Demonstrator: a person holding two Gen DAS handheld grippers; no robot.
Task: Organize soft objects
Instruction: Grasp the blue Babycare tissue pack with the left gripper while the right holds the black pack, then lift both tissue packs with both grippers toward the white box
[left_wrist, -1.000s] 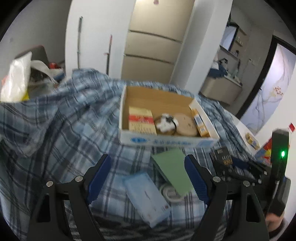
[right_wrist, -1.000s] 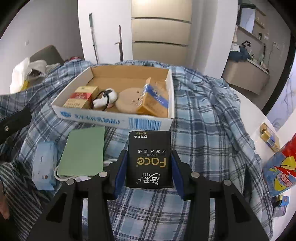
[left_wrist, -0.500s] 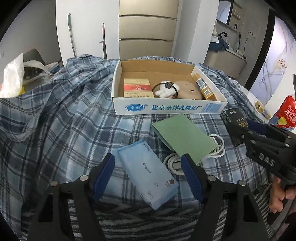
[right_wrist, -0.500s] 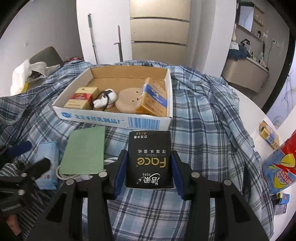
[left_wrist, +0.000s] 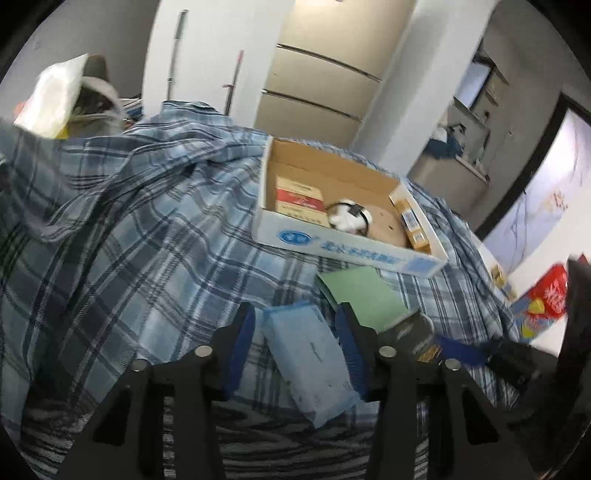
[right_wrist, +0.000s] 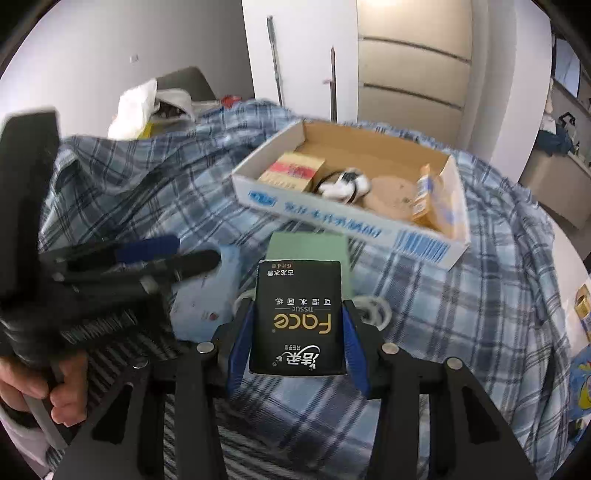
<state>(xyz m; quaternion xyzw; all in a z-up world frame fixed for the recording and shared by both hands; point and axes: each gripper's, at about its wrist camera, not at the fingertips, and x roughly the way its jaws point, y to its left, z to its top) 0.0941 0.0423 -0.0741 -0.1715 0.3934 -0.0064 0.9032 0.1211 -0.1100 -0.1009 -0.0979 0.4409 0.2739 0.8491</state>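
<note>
Black tissue pack (right_wrist: 298, 317) clamped in the right gripper (right_wrist: 298, 345), near the cardboard box (right_wrist: 354, 218).
Only the left view shows the left gripper (left_wrist: 297, 343) — fingers apart around the blue pack (left_wrist: 308, 354).

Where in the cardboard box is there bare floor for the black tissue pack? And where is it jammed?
Cardboard box: bare floor along the back wall, behind the red pack and round disc. The front row is crowded. Outside, the green pad and blue wipes pack crowd the plaid cloth in front; its left stretch is bare.
</note>
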